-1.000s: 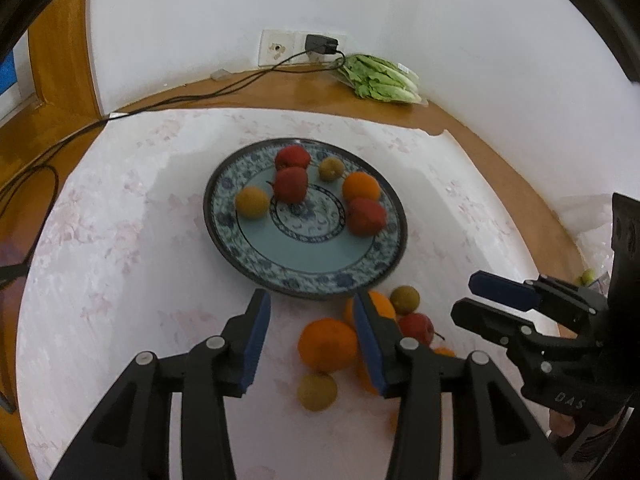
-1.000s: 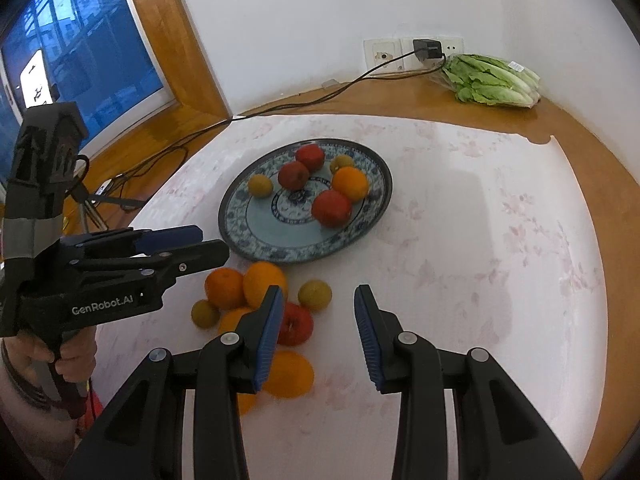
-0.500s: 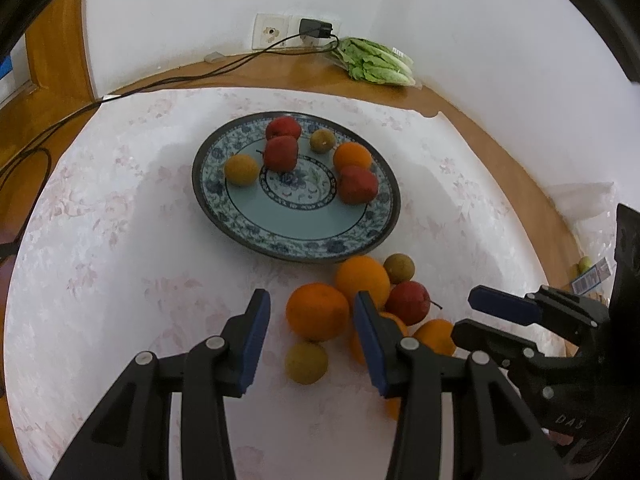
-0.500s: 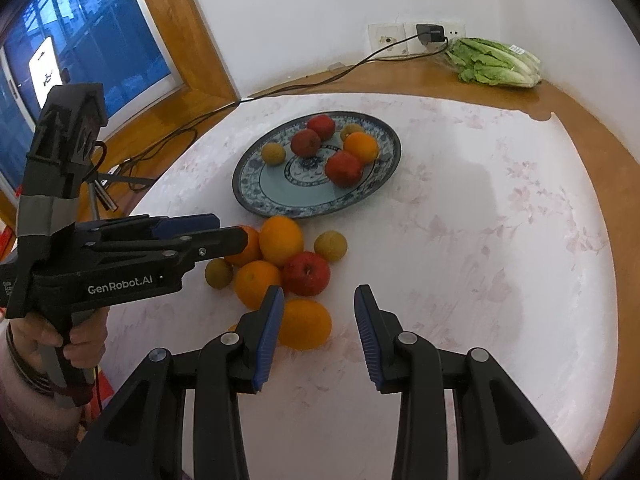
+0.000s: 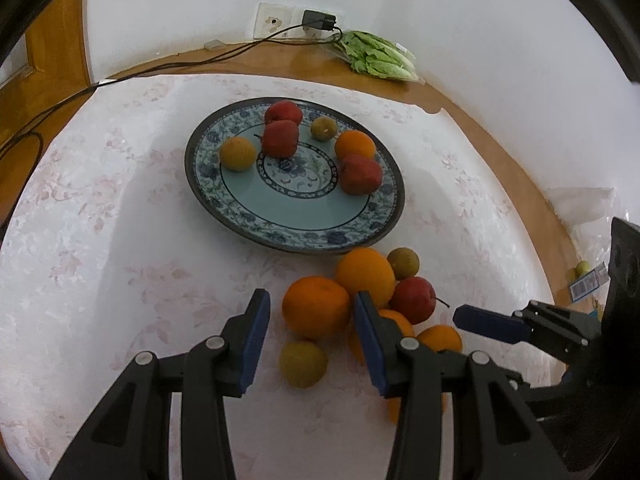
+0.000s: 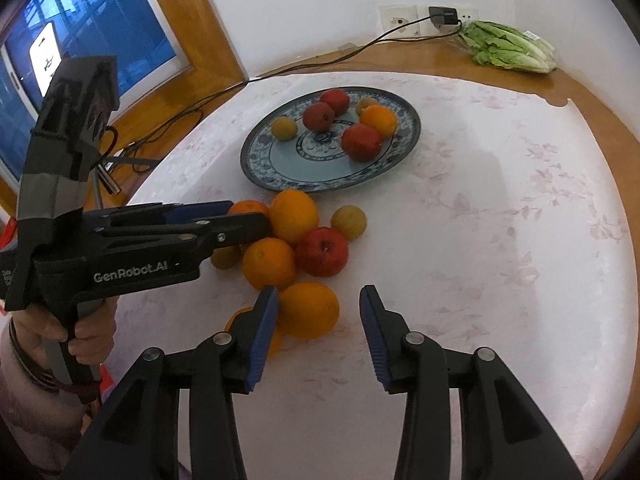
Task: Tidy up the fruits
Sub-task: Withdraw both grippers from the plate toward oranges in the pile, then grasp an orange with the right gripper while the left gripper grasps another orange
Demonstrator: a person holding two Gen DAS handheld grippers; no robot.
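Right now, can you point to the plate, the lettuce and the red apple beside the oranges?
plate (image 5: 304,216), left wrist view, bare blue centre.
lettuce (image 6: 508,46), right wrist view, green leaves.
red apple (image 6: 322,252), right wrist view, top near its dimple.

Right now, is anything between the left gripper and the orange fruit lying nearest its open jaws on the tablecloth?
Nothing visible blocks it. The left gripper frames the round orange fruit; a small yellow-brown fruit lies just below it, and another orange touches its right side.

both wrist cams look steeply down, close in, sharing plate & loose fruit pile.
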